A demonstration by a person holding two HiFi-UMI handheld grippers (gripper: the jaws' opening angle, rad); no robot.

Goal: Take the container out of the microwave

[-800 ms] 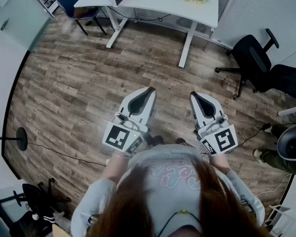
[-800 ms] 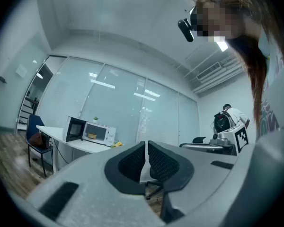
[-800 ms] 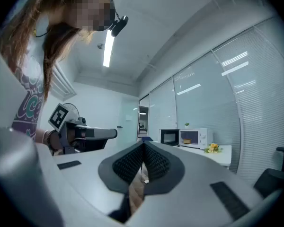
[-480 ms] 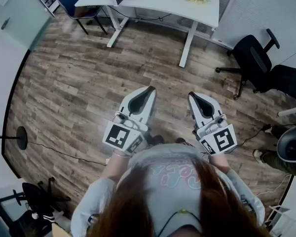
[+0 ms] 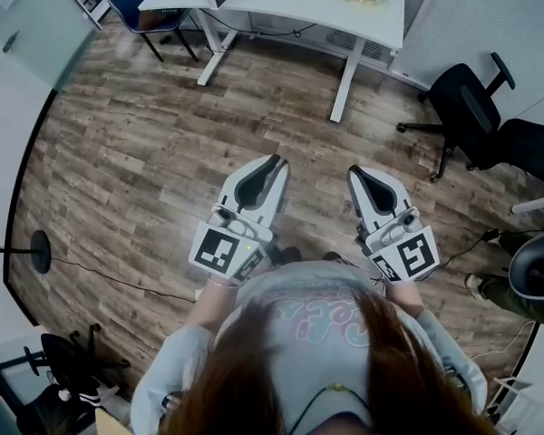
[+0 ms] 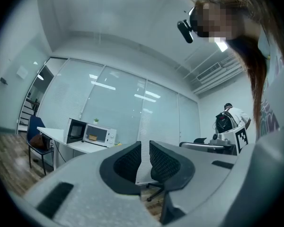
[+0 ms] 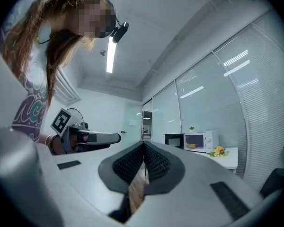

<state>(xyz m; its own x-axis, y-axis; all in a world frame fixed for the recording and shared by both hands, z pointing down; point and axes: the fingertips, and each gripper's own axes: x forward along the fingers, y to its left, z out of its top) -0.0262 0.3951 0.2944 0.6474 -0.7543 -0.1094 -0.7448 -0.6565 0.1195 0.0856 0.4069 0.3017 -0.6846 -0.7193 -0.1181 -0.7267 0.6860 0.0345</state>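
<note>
Left gripper (image 5: 270,165): jaws closed together, nothing between them, held about level over the wood floor (image 5: 136,152). Right gripper (image 5: 355,174) alongside it: likewise closed, empty. Microwave (image 6: 109,136) stands on the white desk (image 5: 290,7) across the room, door swung open. Tan container (image 6: 93,137) sits inside the cavity, well apart from both grippers.

The brown wood-plank floor (image 5: 136,161) is showing a matt, grainy finish. The far white desk (image 5: 290,7) is looking smooth. The pale grey matt-plastic left gripper (image 6: 145,144) is showing black, rough-textured pads (image 6: 128,163).
</note>
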